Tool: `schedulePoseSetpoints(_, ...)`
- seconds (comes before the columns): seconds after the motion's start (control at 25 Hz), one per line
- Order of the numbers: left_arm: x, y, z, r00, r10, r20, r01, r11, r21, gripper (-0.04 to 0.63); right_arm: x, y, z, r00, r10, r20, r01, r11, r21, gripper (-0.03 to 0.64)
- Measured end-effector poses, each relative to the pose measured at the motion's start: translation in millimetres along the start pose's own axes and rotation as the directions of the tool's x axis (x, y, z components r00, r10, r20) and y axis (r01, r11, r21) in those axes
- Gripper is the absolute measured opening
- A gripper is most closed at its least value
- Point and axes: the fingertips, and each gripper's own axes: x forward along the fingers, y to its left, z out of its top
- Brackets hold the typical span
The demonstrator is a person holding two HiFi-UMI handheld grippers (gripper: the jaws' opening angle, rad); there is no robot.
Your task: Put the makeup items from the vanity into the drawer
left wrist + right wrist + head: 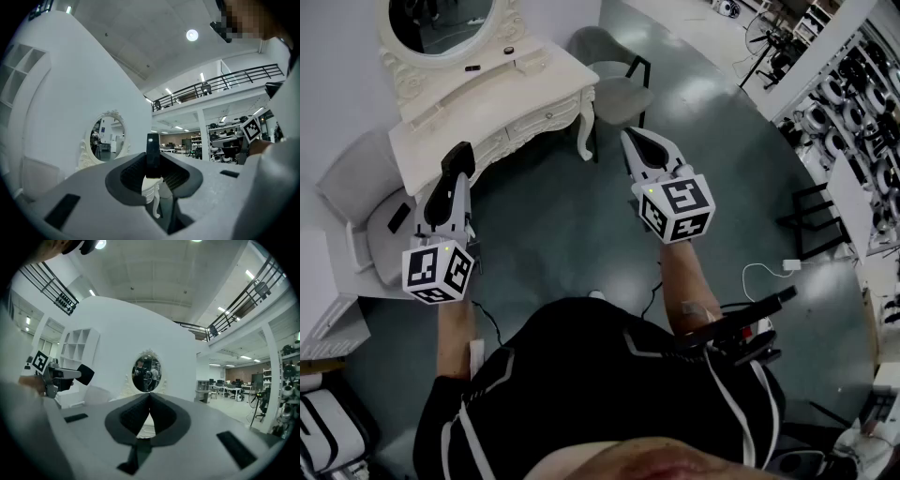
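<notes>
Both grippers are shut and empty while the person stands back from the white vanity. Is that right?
Not quite. The left gripper is not empty: the left gripper view shows its fingers shut on a slim black stick. The right gripper is shut and empty, and the person stands back from the white vanity.

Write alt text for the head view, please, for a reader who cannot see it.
Seen from above, a person holds a hand-held gripper in each hand over a grey floor, short of a white vanity with an oval mirror. The left hand-held gripper is shut on a slim black item; the right hand-held gripper is shut and empty.
</notes>
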Motion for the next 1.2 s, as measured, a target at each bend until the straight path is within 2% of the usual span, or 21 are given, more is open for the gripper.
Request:
schedulePoseSetpoints(0.24,12,-13,-2,0.999,-0.031,-0.010,0.031,1.000,0.006,0.094,-4,-11,1,1.000,-0.022,0.007,0.022,1.000,0.001,0.005)
schedulePoseSetpoints(0.84,27,-45,-2,0.999,-0.049,-0.024,0.049,0.999,0.012,0.093,-24,-37,-3,0.999,-0.012,0.039,0.010,0.999,0.035,0.005)
schedulePoseSetpoints(1.2,58,-74,-9,0.998,-0.051,-0.038,0.051,0.999,0.014,0.092,-29,-73,-17,0.999,-0.026,0.039,0.026,1.000,0.007,0.005)
